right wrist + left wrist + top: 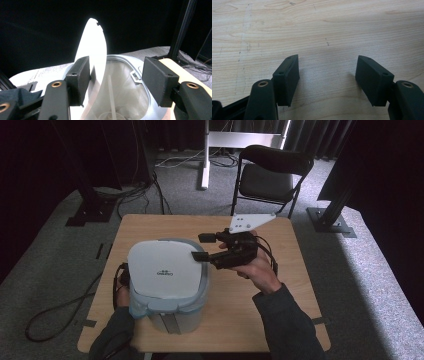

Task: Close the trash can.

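Note:
A grey bin (172, 312) with a white hinged lid (162, 270) stands on the wooden table (280, 310), left of middle. My right gripper (204, 246) is at the lid's right edge, jaws wide apart. In the right gripper view the lid (93, 45) stands tilted up between the jaws of the right gripper (116, 82), close against the left one. Below it the bin's grey rim (150, 100) and pale liner show. My left gripper (121, 275) sits low at the bin's left side, partly hidden. In its own view the left gripper (327, 77) is open over bare wood (324, 30).
A black folding chair (272, 175) stands just beyond the table's far edge. Black frame posts (335, 205) rise at the right and cables (55, 312) trail on the grey floor at the left. Bare tabletop lies right of the bin.

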